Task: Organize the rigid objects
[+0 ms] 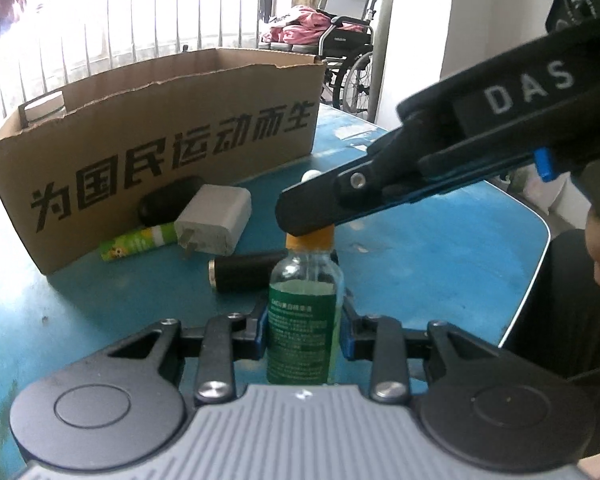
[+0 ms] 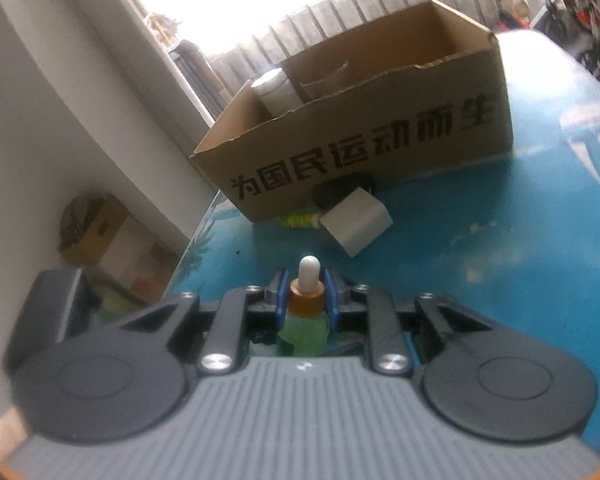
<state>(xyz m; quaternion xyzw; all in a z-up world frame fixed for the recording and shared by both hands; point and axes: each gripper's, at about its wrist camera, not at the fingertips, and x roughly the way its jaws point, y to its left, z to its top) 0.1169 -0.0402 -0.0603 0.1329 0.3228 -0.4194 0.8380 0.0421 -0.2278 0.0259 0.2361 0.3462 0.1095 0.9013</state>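
A small glass dropper bottle with a green label stands upright between the blue pads of my left gripper, which is shut on its body. My right gripper reaches in from the right and covers the bottle's orange cap. In the right wrist view that gripper is shut on the orange cap, and the white rubber bulb sticks out past its pads. The greenish bottle body shows below them.
An open cardboard box with black print stands behind, a white jar in its corner. Against its front lie a white charger, a black oval case, a green-yellow tube and a black cylinder. The blue table ends at right.
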